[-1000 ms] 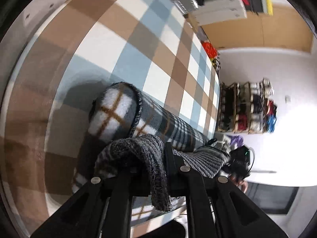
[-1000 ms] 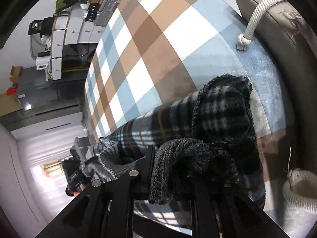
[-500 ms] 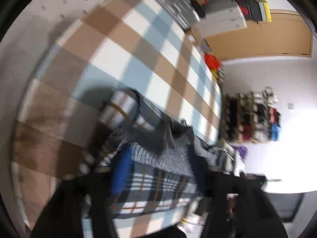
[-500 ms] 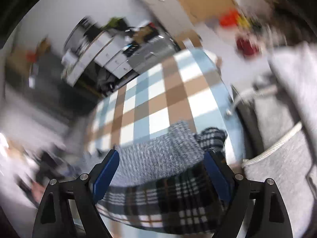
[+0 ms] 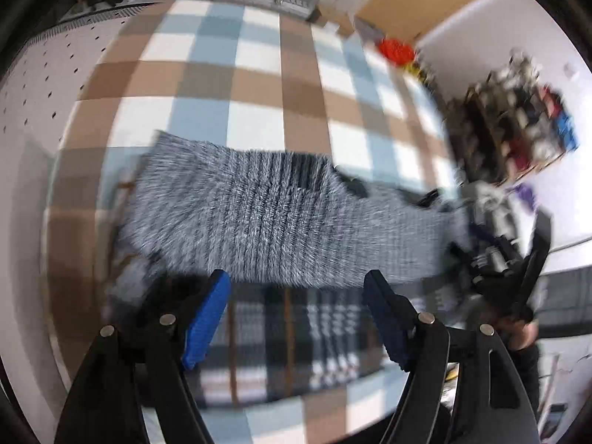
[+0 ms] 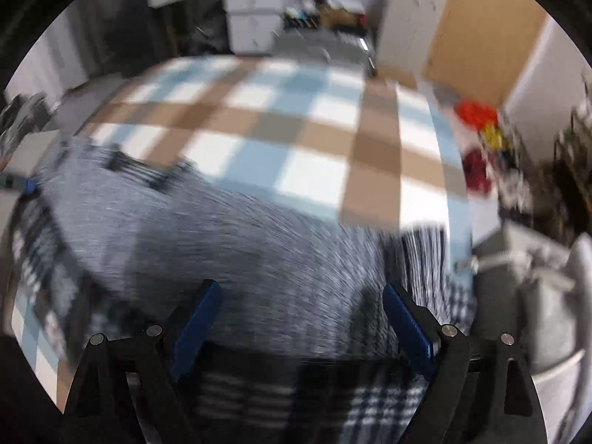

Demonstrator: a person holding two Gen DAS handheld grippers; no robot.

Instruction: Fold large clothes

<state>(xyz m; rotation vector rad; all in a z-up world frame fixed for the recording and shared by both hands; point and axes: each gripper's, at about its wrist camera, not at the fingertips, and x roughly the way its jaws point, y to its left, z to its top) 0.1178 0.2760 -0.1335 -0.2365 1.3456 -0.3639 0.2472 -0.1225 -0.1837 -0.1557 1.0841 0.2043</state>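
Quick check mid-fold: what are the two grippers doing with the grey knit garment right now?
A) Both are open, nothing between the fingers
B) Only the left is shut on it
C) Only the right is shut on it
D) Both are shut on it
A: the left gripper and right gripper both show blue pads spread wide, with the grey knit garment lying flat ahead on the checked cloth.

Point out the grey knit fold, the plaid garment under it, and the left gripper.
grey knit fold (image 5: 281, 218), left wrist view, middle of its top face.
plaid garment (image 5: 318, 329), left wrist view, strip below the knit.
left gripper (image 5: 296, 296), left wrist view, between the blue fingertips.
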